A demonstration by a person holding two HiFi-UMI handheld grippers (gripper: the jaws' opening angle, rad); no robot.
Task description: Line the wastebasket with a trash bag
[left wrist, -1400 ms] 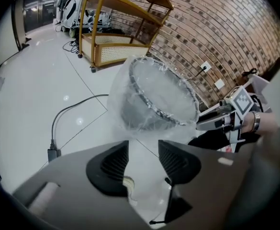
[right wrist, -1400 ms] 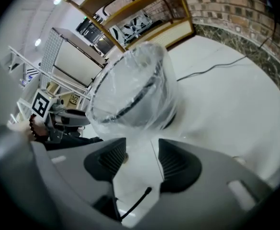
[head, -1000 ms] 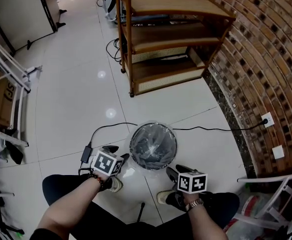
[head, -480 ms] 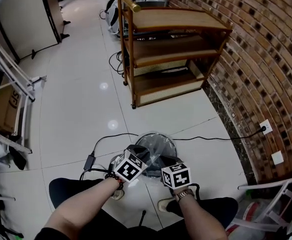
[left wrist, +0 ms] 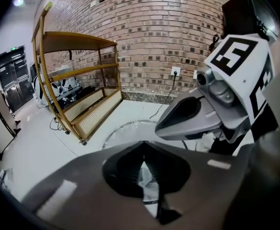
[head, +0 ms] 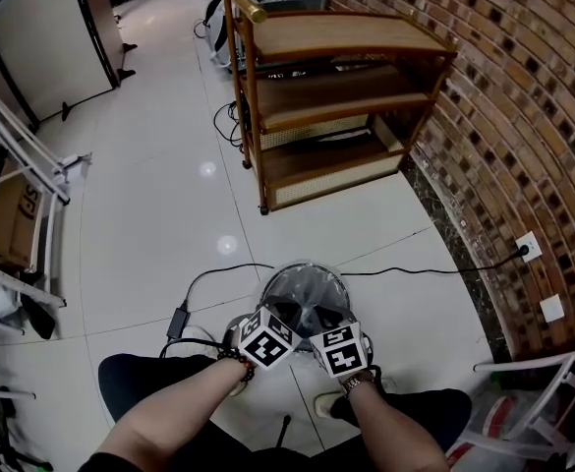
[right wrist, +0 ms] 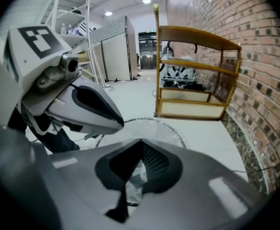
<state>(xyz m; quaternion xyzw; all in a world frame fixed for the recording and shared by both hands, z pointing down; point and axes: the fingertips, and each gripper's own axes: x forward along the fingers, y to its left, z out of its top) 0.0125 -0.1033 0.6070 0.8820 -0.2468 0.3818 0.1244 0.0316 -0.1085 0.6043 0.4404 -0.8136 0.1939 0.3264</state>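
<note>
The round wastebasket [head: 305, 288] stands on the white floor between my feet, with a clear trash bag [head: 312, 298] inside it. Both grippers meet over its near rim. In the head view my left gripper [head: 287, 317] and right gripper [head: 317, 324] sit side by side, their marker cubes almost touching. The left gripper view shows the left gripper [left wrist: 143, 146] shut, with a strip of crinkled bag film [left wrist: 148, 188] pinched between the pads. The right gripper [right wrist: 140, 143] is likewise shut on bag film [right wrist: 132, 182]. The basket rim [right wrist: 166, 127] curves just beyond the jaws.
A wooden shelf unit [head: 336, 87] stands behind the basket against a brick wall [head: 523, 116]. A black cable [head: 415, 269] runs across the floor to a wall socket [head: 529, 248], with a power adapter [head: 175, 321] at the left. White metal racks [head: 17, 165] line the left side.
Both grippers came in from either side of the basket and now meet over its near rim. Their jaws went from open to shut on the bag film.
</note>
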